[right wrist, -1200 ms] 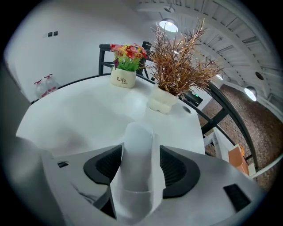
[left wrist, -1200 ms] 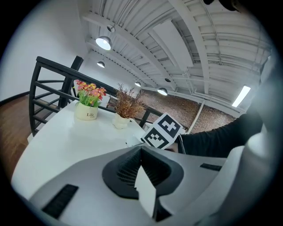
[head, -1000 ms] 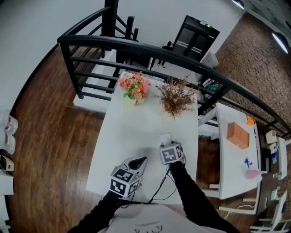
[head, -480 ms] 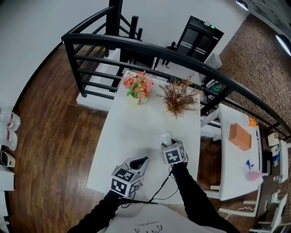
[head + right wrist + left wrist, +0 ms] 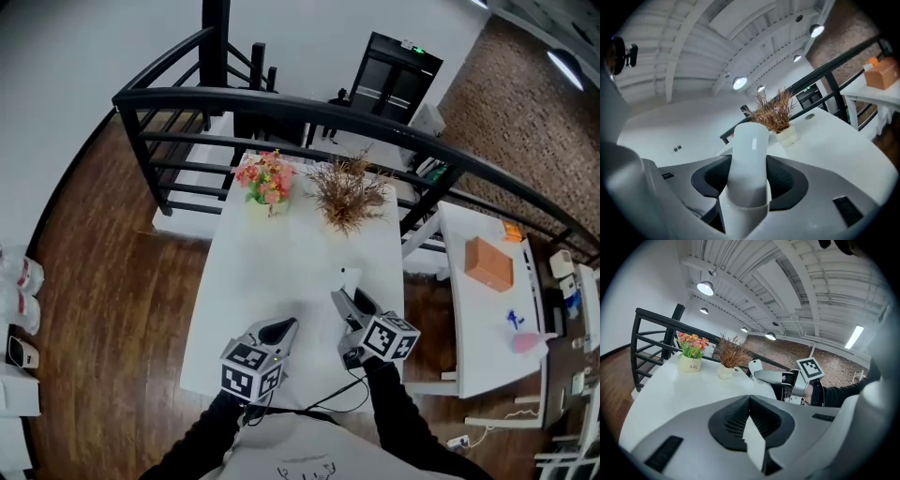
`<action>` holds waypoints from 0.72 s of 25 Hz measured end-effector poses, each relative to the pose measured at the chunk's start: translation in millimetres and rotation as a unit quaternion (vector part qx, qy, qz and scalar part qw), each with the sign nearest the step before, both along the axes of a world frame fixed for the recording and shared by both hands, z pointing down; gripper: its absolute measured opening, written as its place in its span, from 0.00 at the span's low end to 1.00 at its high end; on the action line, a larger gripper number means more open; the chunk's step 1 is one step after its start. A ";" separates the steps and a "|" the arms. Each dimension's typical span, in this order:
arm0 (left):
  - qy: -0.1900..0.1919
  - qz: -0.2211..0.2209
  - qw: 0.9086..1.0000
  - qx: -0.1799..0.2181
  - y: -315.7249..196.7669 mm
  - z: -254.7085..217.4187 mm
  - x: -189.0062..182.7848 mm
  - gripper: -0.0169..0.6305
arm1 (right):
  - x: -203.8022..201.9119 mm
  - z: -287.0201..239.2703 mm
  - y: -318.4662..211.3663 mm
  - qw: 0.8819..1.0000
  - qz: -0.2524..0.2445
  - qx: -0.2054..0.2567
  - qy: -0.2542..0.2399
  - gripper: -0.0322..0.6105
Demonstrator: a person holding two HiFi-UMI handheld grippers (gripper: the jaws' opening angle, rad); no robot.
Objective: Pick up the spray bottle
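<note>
Right tool (image 5: pixel 349 302) clamped on white spray bottle (image 5: pixel 749 159); bottle's long axis runs along the jaws, top aimed toward dried-grass pot (image 5: pixel 347 195), looks lifted off counter (image 5: pixel 281 262). Left tool (image 5: pixel 281 327) jaws together, empty, farther from pot.

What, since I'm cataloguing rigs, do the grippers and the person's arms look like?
The left gripper and right gripper have light grey wedge-shaped jaws with black ribbed pads. Each carries a white cube bearing black square markers. A thin black cable trails below them. Both sleeves are black.
</note>
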State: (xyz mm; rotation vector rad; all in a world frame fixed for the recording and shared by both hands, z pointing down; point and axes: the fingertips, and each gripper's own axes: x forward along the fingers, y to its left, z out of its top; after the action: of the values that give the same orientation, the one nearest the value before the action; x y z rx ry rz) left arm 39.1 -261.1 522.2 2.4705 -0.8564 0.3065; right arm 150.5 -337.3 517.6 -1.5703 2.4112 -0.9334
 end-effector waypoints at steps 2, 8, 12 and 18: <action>0.000 0.005 1.000 0.012 8.3 -11.9 6.3 0.02 | 1.5 -25.4 17.3 0.999 0.001 0.032 -0.034 0.39; 0.006 0.019 0.998 0.065 36.5 -64.0 27.8 0.02 | -9.7 -97.0 71.3 0.992 -0.035 0.116 -0.024 0.39; 0.013 0.024 0.994 0.108 55.1 -103.5 37.4 0.02 | -12.5 -139.3 100.5 0.985 -0.055 0.162 -0.029 0.39; 0.022 0.022 0.989 0.145 77.8 -140.2 46.6 0.02 | -5.1 -172.7 131.0 0.978 -0.060 0.198 -0.025 0.39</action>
State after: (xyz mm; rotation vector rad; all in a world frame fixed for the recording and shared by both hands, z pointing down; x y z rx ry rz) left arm 85.7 -183.2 382.0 2.7556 -0.8821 0.1504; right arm 145.3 -206.3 344.9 -1.2546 2.4816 -0.4582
